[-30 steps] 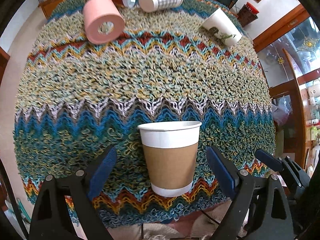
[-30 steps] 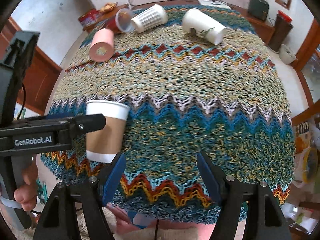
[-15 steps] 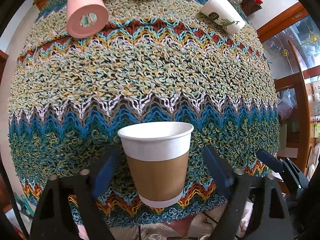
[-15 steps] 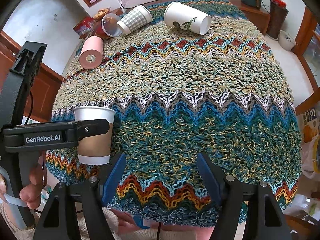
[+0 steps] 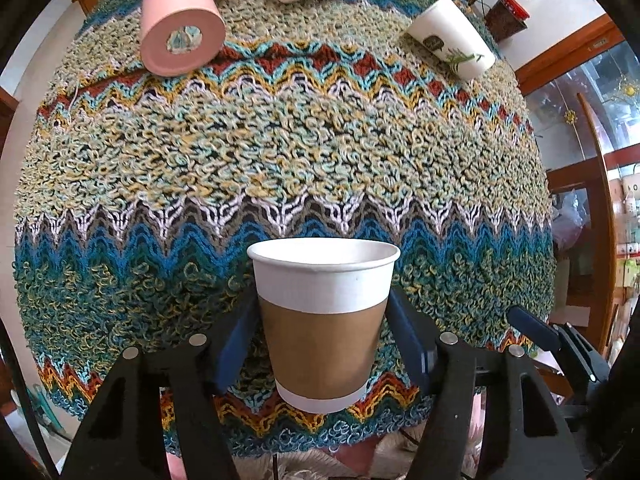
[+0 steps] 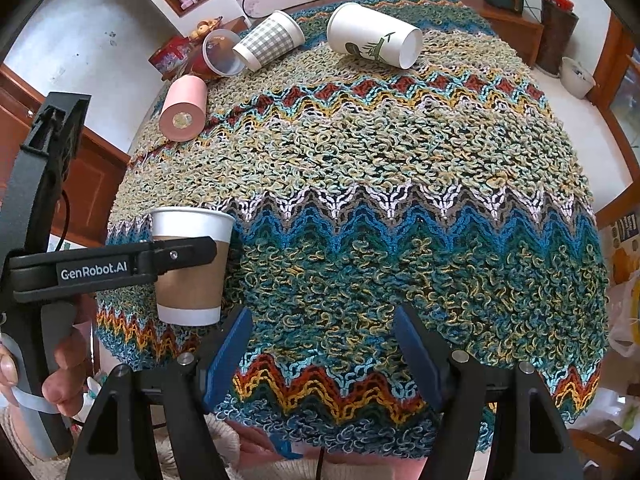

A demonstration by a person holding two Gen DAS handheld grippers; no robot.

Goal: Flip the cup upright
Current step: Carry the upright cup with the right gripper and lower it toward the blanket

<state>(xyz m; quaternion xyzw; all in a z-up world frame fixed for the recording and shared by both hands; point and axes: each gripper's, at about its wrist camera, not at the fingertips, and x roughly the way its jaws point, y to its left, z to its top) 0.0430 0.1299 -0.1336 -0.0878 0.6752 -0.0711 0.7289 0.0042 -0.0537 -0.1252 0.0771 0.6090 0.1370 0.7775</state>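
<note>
Left tool (image 5: pixel 322 344): blue pads now tight against the brown sleeve of the cup (image 5: pixel 323 320). A second ago they stood wide open either side of it with clear gaps, so the jaws have just closed. The cup is already mouth up, near edge of the desk (image 5: pixel 280 160), left of centre. Its base looks seated on the knit cover, though the fisheye makes contact hard to confirm.

Reads to me as a re-grip on a cup that is already upright. Either it gets nudged to a better spot, or the flip on this one is done and the squeeze is just a check. The paper wall is soft, so a hard clamp could dent it.

Right tool (image 6: pixel 322 344): jaws wide apart, nothing between them, idling over the near edge, right of the cup.

Far side: pink roll (image 5: pixel 180 32) far left, clear cup (image 6: pixel 220 54) and checked cup (image 6: pixel 268 42) beside it, leaf-print cup (image 6: pixel 374 36) far right, all lying on their sides. These are likely next.

Text: "GenRobot.AI" (image 6: pixel 94 270) on the left tool's arm, seen from the right wrist. The leaf-print cup has a dark logo that is too small to read.
</note>
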